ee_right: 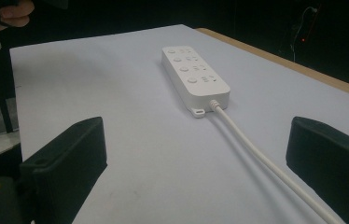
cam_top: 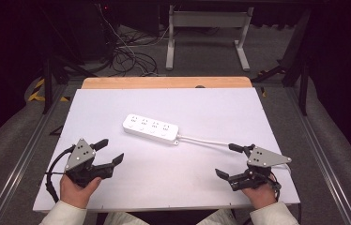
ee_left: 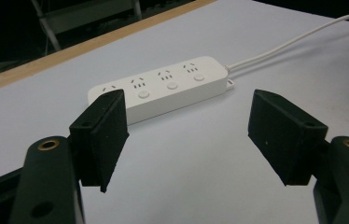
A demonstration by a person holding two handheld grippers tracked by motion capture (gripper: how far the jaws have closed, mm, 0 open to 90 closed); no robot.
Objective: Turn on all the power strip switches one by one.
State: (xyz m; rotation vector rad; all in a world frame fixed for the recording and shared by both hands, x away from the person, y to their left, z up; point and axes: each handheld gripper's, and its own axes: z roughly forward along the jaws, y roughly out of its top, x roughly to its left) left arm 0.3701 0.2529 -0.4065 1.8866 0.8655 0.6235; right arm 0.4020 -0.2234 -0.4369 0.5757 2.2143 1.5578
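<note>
A white power strip (cam_top: pixel 151 127) with several sockets and round buttons lies flat near the middle of the white table (cam_top: pixel 117 187). Its white cable (cam_top: pixel 204 141) runs right toward the right hand. My left gripper (cam_top: pixel 109 151) rests at the front left, open, its jaws wide apart and aimed at the power strip (ee_left: pixel 163 86). At the front right my right gripper (cam_top: pixel 227 161) is open too, with the cable (ee_right: pixel 261 158) passing between its jaws on the table. The strip (ee_right: pixel 193 74) lies farther ahead in the right gripper view. Neither gripper holds anything.
A wooden strip (cam_top: pixel 166 83) edges the table's far side. Beyond it are a white desk frame (cam_top: pixel 206 33) and tangled cables (cam_top: pixel 126 56) on the floor. Metal rails (cam_top: pixel 28 145) run along both sides of the table.
</note>
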